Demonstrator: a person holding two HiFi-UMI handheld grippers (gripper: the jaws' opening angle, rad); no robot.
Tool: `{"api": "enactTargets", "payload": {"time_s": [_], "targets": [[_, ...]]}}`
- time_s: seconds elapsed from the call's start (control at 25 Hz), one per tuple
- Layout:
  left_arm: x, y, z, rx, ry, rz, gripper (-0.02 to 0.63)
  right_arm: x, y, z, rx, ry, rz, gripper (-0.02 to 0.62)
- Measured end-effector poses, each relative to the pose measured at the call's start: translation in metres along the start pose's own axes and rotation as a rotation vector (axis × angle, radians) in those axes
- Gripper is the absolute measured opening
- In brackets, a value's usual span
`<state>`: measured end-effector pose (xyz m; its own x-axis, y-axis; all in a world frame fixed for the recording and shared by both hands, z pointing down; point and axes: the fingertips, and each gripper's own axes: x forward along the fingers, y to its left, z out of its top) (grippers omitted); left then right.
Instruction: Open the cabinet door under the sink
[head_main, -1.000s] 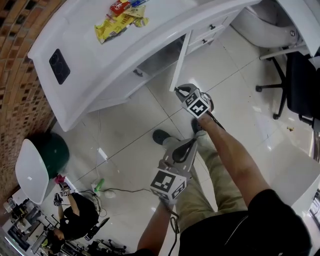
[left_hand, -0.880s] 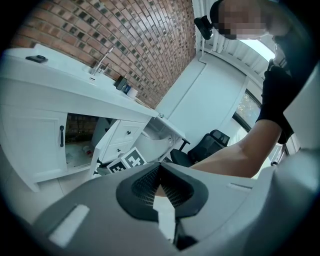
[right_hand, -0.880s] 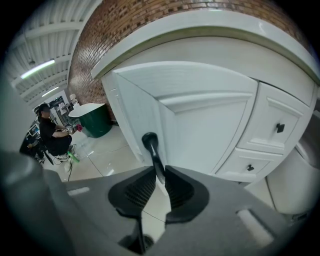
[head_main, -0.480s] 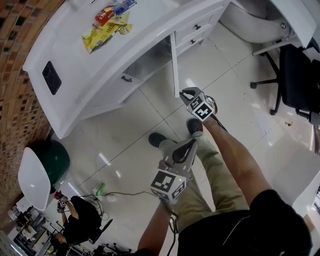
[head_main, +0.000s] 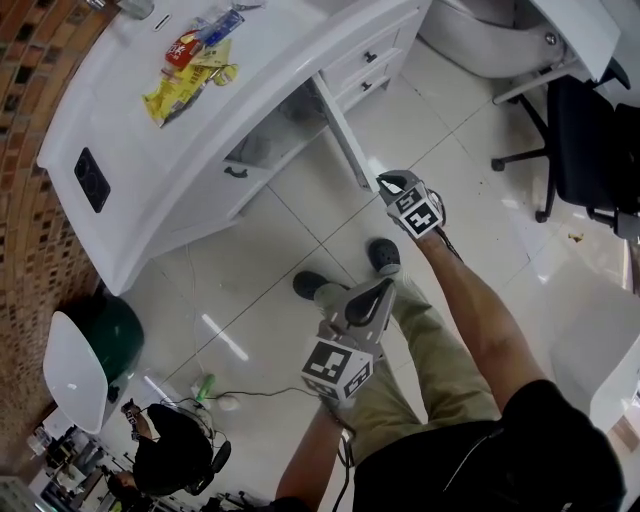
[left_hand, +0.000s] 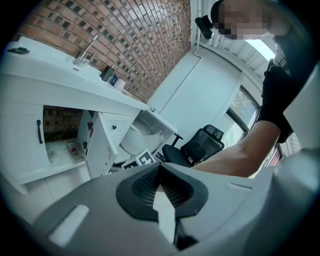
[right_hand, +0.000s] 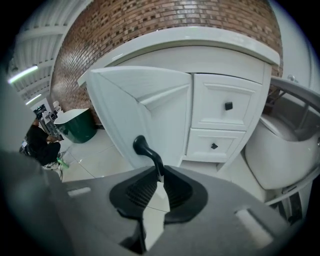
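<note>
The cabinet door (right_hand: 142, 107) stands swung out from the white vanity over the near floor. In the head view it shows only as a thin edge. The right gripper (right_hand: 159, 172) has its jaws clamped on the lower end of the door's black handle (right_hand: 144, 149), having just been closing on it. The handle's tip is buried between the pads. The left gripper (left_hand: 159, 174) hangs near the person's legs, jaws together with nothing in them. Behind the door the open cupboard (left_hand: 60, 135) is dim, with a brick back and a few small things on its floor that are too small to name. Bright snack packets (head_main: 185, 80) lie on the tabletop (head_main: 200, 140), and their print cannot be read. Right of the door are two shut drawers (right_hand: 227, 122). A black chair (head_main: 590, 140) is cut off at the far right.
</note>
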<state>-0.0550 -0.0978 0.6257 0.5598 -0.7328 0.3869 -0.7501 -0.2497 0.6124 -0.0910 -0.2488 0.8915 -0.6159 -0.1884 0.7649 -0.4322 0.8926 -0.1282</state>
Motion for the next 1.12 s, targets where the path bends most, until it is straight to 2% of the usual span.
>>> {"api": "enactTargets", "payload": {"time_s": [0.44,0.68,0.88,1.12], "targets": [[0.029,-0.012,0.003,0.019,0.036,-0.015,0.015,-0.017,-0.063,-0.011,-0.030,0.006,-0.012,0.014],[0.040,-0.014,0.002,0.026,0.055,-0.014,0.015,-0.018,-0.074,-0.010,-0.077,0.014,0.034,0.015],[0.046,-0.021,0.006,0.043,0.068,-0.019,0.015,-0.022,-0.071,-0.016,0.004,-0.017,0.067,0.019],[0.039,-0.032,0.012,0.072,0.088,-0.001,0.015,-0.073,-0.051,-0.084,0.113,0.031,0.103,0.018]]}}
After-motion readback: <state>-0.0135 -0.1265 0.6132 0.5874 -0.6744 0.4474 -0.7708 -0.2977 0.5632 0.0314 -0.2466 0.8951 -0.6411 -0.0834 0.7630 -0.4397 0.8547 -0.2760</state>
